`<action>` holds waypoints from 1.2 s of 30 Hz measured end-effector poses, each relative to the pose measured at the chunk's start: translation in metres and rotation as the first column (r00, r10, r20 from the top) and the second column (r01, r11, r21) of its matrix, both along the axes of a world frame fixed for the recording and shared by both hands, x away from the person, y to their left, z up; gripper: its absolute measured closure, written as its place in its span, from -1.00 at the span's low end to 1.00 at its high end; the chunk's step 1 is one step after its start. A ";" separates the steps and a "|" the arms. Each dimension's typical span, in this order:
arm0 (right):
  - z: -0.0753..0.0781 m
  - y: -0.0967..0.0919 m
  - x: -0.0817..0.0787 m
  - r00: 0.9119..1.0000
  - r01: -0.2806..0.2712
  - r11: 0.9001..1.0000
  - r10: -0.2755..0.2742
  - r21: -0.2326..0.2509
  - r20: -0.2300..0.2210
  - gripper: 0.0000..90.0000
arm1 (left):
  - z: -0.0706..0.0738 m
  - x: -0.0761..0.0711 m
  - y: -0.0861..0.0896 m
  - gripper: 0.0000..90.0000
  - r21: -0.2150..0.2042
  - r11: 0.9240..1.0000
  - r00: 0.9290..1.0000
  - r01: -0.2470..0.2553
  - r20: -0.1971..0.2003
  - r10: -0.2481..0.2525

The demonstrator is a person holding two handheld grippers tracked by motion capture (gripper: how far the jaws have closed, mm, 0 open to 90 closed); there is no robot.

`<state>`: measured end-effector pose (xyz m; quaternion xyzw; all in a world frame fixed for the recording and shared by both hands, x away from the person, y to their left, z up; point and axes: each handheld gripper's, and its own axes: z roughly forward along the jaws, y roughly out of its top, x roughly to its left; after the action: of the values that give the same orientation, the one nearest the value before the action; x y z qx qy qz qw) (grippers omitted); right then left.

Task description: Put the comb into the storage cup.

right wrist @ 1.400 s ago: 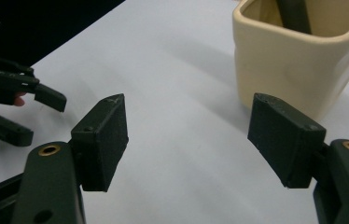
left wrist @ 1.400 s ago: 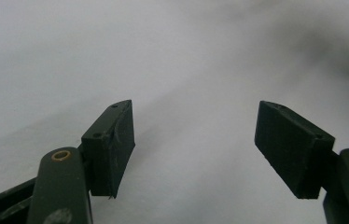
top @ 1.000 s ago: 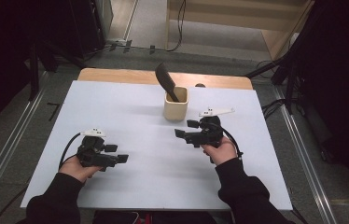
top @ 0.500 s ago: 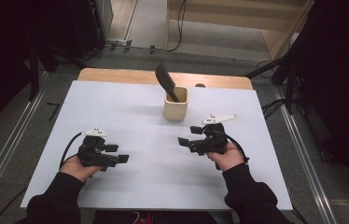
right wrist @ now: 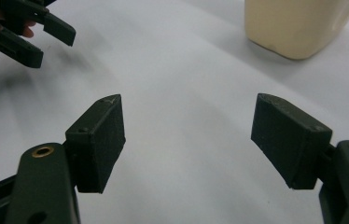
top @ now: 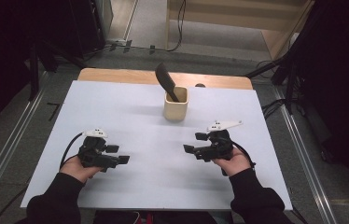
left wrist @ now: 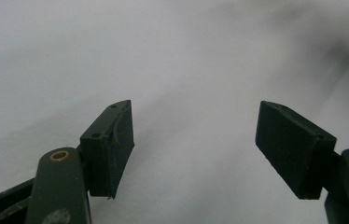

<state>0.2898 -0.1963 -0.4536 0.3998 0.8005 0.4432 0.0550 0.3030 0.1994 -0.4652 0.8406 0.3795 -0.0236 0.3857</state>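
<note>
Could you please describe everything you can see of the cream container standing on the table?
The cream container is a small, squarish cup with rounded corners and a matte, pale beige surface that looks like plastic or ceramic. It stands upright on the white table, toward the far side near the middle. A dark utensil with a broad, flat end sits in it, leaning to the left and sticking out above its rim. Neither gripper touches it. In the right gripper view its lower part shows beyond the open jaws.
</note>
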 end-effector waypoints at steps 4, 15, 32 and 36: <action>-0.003 -0.004 -0.003 1.000 0.001 1.000 -0.001 -0.004 -0.006 -0.46 | 0.000 -0.001 -0.001 -0.37 -0.001 1.000 1.000 0.002 0.002 -0.002; -0.009 -0.015 -0.012 1.000 0.004 1.000 -0.005 -0.019 -0.018 -0.46 | 0.001 -0.003 -0.002 -0.37 0.004 1.000 1.000 0.016 0.004 -0.016; -0.018 -0.038 -0.030 0.999 0.021 0.999 -0.023 -0.042 -0.047 -0.46 | 0.002 -0.007 -0.003 -0.37 0.003 0.999 0.999 0.032 0.004 -0.032; -0.019 -0.044 -0.033 0.998 0.027 0.999 -0.030 -0.046 -0.053 -0.46 | 0.002 -0.008 -0.003 -0.37 0.000 0.999 0.999 0.033 0.004 -0.033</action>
<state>0.2566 -0.2402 -0.4726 0.4216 0.8056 0.4134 0.0487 0.2955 0.1967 -0.4635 0.8467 0.3650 -0.0284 0.3861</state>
